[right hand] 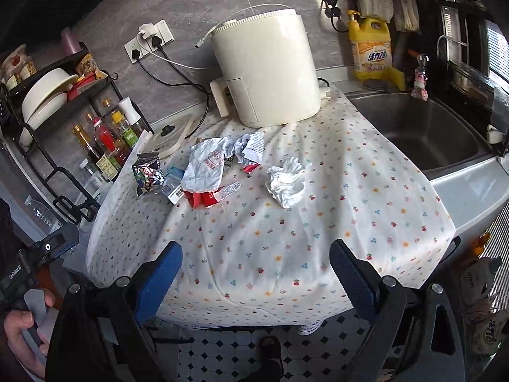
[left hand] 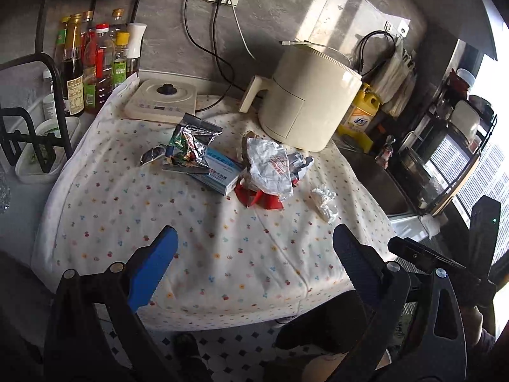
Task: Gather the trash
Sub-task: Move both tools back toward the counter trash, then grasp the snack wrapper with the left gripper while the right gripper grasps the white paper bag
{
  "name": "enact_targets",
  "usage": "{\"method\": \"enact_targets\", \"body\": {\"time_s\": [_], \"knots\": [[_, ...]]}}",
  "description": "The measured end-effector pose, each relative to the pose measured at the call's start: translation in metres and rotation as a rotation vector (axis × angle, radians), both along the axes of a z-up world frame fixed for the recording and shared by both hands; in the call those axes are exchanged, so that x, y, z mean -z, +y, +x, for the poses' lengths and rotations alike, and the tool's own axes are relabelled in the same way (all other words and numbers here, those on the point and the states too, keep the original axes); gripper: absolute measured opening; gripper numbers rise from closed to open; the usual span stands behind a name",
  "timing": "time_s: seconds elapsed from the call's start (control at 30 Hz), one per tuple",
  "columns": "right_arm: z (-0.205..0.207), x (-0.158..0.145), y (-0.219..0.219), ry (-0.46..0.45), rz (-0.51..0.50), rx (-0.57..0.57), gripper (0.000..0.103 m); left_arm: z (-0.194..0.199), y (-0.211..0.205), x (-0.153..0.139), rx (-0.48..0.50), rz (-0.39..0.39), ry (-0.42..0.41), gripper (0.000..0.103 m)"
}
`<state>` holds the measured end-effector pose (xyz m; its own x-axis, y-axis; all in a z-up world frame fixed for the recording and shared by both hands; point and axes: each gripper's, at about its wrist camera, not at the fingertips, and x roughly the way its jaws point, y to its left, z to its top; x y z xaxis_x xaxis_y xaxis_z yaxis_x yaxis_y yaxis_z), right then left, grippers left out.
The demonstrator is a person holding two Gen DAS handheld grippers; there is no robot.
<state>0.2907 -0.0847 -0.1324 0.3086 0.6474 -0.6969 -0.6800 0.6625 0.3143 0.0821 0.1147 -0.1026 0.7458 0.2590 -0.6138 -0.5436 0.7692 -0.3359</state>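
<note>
Trash lies on a flower-print cloth (left hand: pixel 222 254) over the counter: a foil snack bag (left hand: pixel 187 145), a blue and white box (left hand: pixel 219 172), a crumpled white wrapper (left hand: pixel 270 168) over red packaging (left hand: pixel 261 199), and a white tissue wad (left hand: pixel 324 202). My left gripper (left hand: pixel 254 261) hangs open over the cloth's near edge, well short of the trash. The right wrist view shows the same tissue wad (right hand: pixel 286 184), white wrapper (right hand: pixel 206 165), foil bag (right hand: pixel 148 173) and red packaging (right hand: pixel 203 199). My right gripper (right hand: pixel 256 273) is open too, with nothing between its blue pads.
A cream air fryer (left hand: pixel 305 95) stands behind the trash beside an induction plate (left hand: pixel 162 98). Sauce bottles (left hand: pixel 92 63) fill a rack at left. A steel sink (right hand: pixel 420 130) and yellow detergent jug (right hand: pixel 370 47) are at right. A hand (right hand: pixel 22 328) grips the left gripper's handle. Tiled floor (right hand: pixel 241 343) lies below.
</note>
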Motion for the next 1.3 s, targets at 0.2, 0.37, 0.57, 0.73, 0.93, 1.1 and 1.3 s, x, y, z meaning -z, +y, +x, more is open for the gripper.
{"method": "enact_targets", "body": {"time_s": [0.2,0.37,0.57,0.73,0.93,1.1,1.3], "knots": [[0.005,0.001,0.055,0.01,-0.004,-0.081,0.08,0.014,0.049,0.007,-0.006,0.002,-0.019,0.097],[0.017,0.007,0.098,0.012,-0.032,-0.107,0.075,0.038,0.09,0.018,0.003,-0.008,-0.025,0.096],[0.039,0.021,0.136,0.055,-0.066,-0.088,0.075,0.07,0.135,0.033,0.021,-0.018,-0.013,0.096],[0.06,0.035,0.157,0.114,-0.079,-0.076,0.075,0.096,0.159,0.044,0.056,-0.016,0.004,0.093],[0.083,0.046,0.181,0.164,-0.078,-0.075,0.065,0.118,0.177,0.06,0.096,-0.063,0.032,0.063],[0.091,0.057,0.204,0.15,-0.126,-0.117,0.054,0.118,0.182,0.065,0.116,-0.111,0.033,0.012],[0.092,0.068,0.214,0.173,-0.164,-0.156,0.021,0.095,0.177,0.053,0.072,-0.108,-0.01,0.007]]}}
